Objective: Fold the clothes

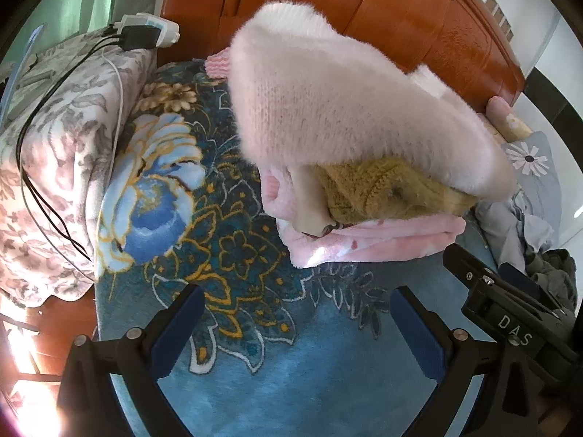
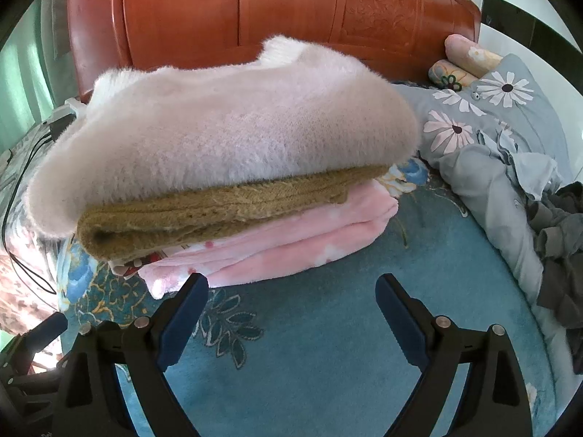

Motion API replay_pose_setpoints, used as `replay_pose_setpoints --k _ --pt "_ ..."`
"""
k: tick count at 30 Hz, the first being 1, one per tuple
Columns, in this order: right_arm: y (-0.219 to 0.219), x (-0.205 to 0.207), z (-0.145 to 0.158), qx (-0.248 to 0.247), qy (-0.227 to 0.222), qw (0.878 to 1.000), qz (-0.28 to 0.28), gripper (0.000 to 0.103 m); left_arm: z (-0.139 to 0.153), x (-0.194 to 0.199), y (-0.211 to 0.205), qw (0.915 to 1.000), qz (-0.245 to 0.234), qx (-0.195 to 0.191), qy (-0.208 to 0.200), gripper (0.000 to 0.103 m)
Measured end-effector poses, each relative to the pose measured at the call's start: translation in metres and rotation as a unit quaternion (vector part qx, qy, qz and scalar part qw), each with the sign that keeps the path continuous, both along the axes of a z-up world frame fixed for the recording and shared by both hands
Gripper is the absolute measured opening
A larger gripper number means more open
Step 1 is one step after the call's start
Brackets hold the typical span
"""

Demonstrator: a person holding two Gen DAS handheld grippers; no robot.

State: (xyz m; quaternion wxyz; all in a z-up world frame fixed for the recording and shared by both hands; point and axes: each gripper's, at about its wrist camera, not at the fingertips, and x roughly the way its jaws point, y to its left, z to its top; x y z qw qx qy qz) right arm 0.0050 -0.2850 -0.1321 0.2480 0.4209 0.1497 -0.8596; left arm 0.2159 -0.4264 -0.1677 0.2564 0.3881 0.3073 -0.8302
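A stack of folded clothes lies on the blue floral blanket [image 2: 309, 346]. A fluffy pale pink sweater [image 2: 226, 138] is on top, a mustard knit [image 2: 218, 211] is under it, and a folded pink fleece [image 2: 291, 251] is at the bottom. The same stack shows in the left wrist view: sweater [image 1: 346, 109], mustard knit [image 1: 382, 189], pink fleece [image 1: 364, 244]. My left gripper [image 1: 297, 313] is open and empty, just short of the stack. My right gripper [image 2: 291, 302] is open and empty, its left fingertip close to the fleece edge. The right gripper's body [image 1: 510, 313] shows beside the left.
A wooden headboard [image 2: 277, 7] stands behind the stack. A grey daisy-print duvet [image 2: 492, 127] and dark grey clothes [image 2: 561, 240] lie to the right. A floral quilt [image 1: 62, 145] with a power strip [image 1: 145, 32] and cables lies to the left.
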Motion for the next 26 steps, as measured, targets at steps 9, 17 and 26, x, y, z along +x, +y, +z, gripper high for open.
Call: replay_pose_setpoints --k 9,17,26 --pt "0.0007 -0.0008 0.0006 0.0 -0.003 1.0 -0.002 0.094 -0.0007 0.0012 0.0015 1.0 0.003 0.005 0.002 0.103" --pt "0.0041 -0.0009 0.0021 -0.003 -0.006 1.0 -0.006 0.094 0.0013 0.0011 0.0033 1.0 0.001 0.002 0.003 0.103" --pt "0.0051 -0.0006 0.0032 -0.006 -0.007 1.0 -0.008 0.094 0.0048 0.0024 0.0041 0.9999 0.003 -0.007 0.008 0.103"
